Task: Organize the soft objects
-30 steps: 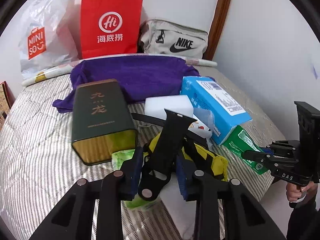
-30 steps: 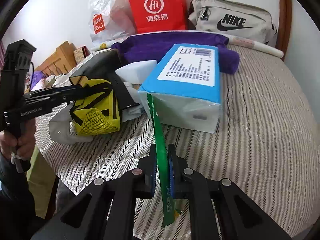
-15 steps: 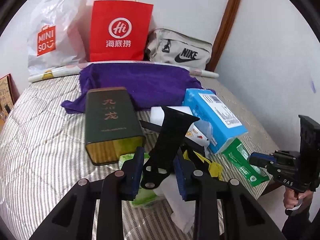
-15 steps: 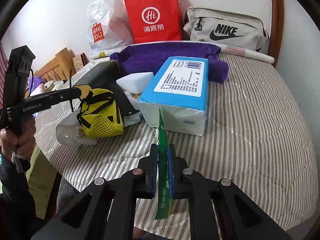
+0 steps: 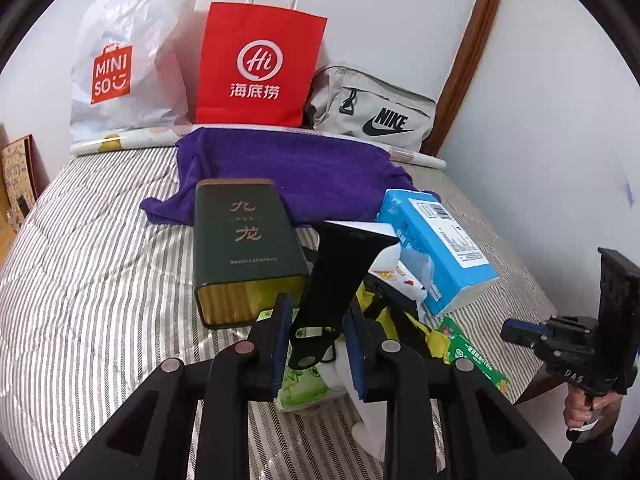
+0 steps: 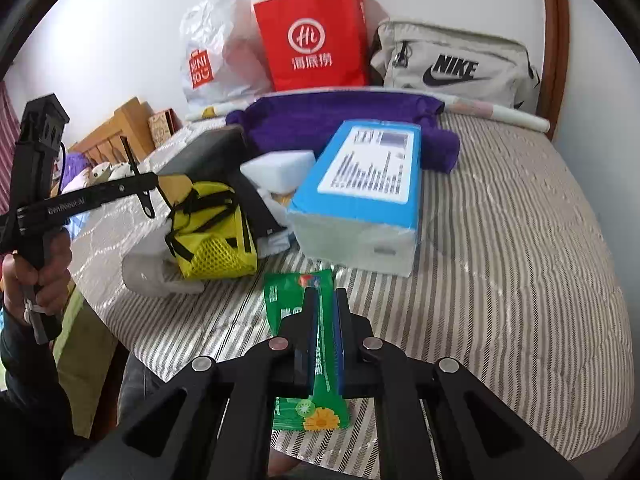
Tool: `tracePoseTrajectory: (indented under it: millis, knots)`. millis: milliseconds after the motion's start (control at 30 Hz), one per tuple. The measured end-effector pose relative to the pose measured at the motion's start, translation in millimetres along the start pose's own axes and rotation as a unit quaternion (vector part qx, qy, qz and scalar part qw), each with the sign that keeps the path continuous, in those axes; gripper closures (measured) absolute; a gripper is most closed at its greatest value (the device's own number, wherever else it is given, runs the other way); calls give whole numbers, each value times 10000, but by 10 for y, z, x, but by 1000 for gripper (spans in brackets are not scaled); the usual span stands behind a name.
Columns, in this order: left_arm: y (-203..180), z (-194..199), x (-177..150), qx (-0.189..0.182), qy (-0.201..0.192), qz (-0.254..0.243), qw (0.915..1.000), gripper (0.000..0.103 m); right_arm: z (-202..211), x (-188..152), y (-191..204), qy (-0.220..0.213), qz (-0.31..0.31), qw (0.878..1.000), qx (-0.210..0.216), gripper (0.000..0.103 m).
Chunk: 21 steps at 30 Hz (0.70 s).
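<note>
Landmark: the blue tissue pack (image 6: 366, 188), lying flat on the striped bed cover (image 6: 520, 240); every place below is told against it.
Left hand: seen in the right wrist view well to the left of the tissue pack, the hand (image 6: 38, 276) is fisted round an upright black handle, and the gripper's long body reaches level toward the pile.
Left gripper: the left gripper (image 5: 318, 346) has its pads close against the two sides of a black strap (image 5: 340, 276), gripping its buckle end; the strap rises up and away from the fingers, just left of the tissue pack.
Yellow mesh bag: the yellow mesh bag (image 6: 214, 236) with black straps lies just left of the tissue pack, near the bed's front edge, on something white.
Dark green tin: the dark green tin (image 5: 244, 248) lies on its side left of the tissue pack, beyond the left gripper's tips.
White foam block: the white foam block (image 6: 280, 170) sits against the tissue pack's left side.
Purple towel: the purple towel (image 5: 296, 172) is spread behind the tissue pack.
Right gripper: the right gripper (image 6: 326, 336) is clamped on a green wipes packet (image 6: 316, 344), in front of the tissue pack; the packet's far end lies toward the tissue pack and its near end hangs below the fingers.
Right hand: at the right edge of the left wrist view, the hand (image 5: 586, 412) holds its handle upright, right of the tissue pack and off the bed's edge.
</note>
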<state>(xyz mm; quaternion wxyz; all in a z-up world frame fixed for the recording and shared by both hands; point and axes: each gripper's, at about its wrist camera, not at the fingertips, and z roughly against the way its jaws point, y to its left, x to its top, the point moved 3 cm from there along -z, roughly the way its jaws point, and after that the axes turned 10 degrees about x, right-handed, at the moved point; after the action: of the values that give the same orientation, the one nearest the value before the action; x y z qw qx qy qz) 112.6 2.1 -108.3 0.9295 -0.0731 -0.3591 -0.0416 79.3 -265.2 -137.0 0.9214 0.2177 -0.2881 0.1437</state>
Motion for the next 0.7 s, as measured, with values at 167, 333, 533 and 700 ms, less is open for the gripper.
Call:
tracePoseTrajectory:
  millis: [167,333,533,700]
  knots:
    - [67,53,-28,141,-9,40,9999,78,-124,-86,35,236,8,9995,224,72]
    - [176,123,-71,210,-37,155,9997,78,-264,-159,123,296,136,9993,210,52]
    - [273,189,-105,162,-73,331,9993,78,-463,-258,195,317,352,9988,-158,53]
    - [298,219,-104,173,-109,357,9992,78,-491,-252,208,249,483,9975,-445,75]
